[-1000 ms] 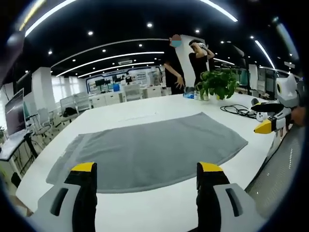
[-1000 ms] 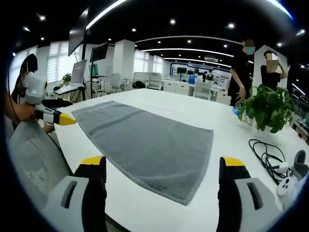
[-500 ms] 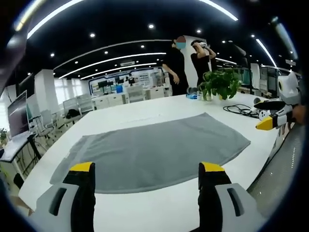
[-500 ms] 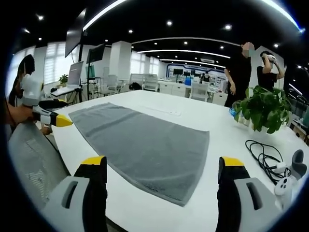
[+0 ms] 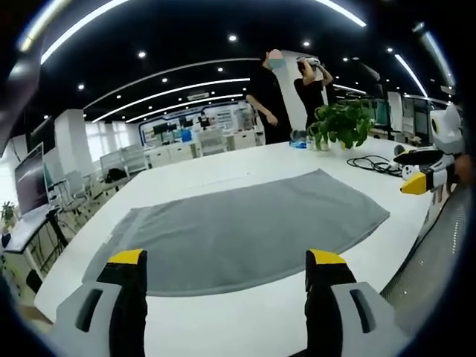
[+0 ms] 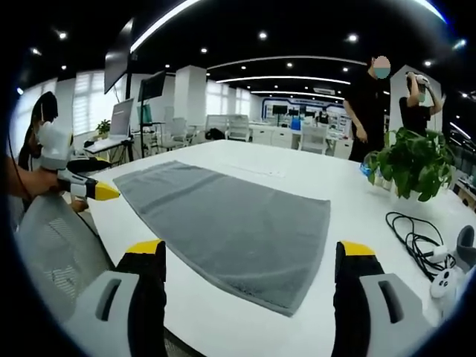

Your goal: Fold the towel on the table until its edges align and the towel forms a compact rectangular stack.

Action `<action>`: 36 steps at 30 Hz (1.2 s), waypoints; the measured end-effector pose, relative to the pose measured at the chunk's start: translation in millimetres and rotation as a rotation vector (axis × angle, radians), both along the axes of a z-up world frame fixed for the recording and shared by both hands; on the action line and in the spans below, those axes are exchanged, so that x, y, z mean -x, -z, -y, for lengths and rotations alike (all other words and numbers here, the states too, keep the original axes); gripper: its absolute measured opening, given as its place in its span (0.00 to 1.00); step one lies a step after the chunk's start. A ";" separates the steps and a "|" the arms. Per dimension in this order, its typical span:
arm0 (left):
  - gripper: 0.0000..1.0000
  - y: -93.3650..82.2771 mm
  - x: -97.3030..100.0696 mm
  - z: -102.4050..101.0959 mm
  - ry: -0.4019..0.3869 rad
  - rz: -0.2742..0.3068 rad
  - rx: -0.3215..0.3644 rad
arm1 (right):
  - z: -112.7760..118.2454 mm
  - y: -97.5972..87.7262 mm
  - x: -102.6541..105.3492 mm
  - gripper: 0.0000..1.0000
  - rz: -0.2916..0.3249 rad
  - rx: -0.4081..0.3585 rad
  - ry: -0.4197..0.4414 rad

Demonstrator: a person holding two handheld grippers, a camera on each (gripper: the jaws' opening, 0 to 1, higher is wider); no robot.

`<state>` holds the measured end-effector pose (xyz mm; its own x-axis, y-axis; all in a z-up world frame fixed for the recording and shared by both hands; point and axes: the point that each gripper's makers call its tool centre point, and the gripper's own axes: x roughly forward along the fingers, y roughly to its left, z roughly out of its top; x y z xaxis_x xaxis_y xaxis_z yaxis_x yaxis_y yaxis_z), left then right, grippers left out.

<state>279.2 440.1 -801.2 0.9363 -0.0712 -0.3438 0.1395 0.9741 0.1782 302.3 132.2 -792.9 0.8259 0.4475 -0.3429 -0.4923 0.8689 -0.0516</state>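
Observation:
A grey towel lies spread flat on the white table, also seen as the towel in the right gripper view. My left gripper hangs open above the table's near edge, short of the towel's front hem. Over the near corner of the table my right gripper is open too, with nothing between its jaws. The right gripper's yellow tip shows at the right of the left gripper view. The left gripper's yellow tip shows at the left of the right gripper view.
A potted plant stands at the table's far side, beside a black cable and a white controller. Two people stand behind the plant. A mesh chair back sits at the near edge. Desks and monitors fill the room behind.
Both views have shifted slightly with my hands; the towel lies as before. The people by the plant have moved a little.

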 end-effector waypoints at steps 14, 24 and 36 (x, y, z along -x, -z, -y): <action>0.89 -6.9 -4.1 15.1 0.080 -0.058 0.048 | 15.8 -16.2 -20.6 0.91 0.014 -0.005 -0.012; 0.85 -30.1 -18.8 63.2 0.245 -0.089 0.060 | 31.1 -41.2 -39.2 0.88 0.032 0.020 -0.065; 0.85 -79.5 -41.5 112.6 0.389 -0.068 0.093 | 56.3 -83.9 -65.3 0.87 0.105 0.027 -0.059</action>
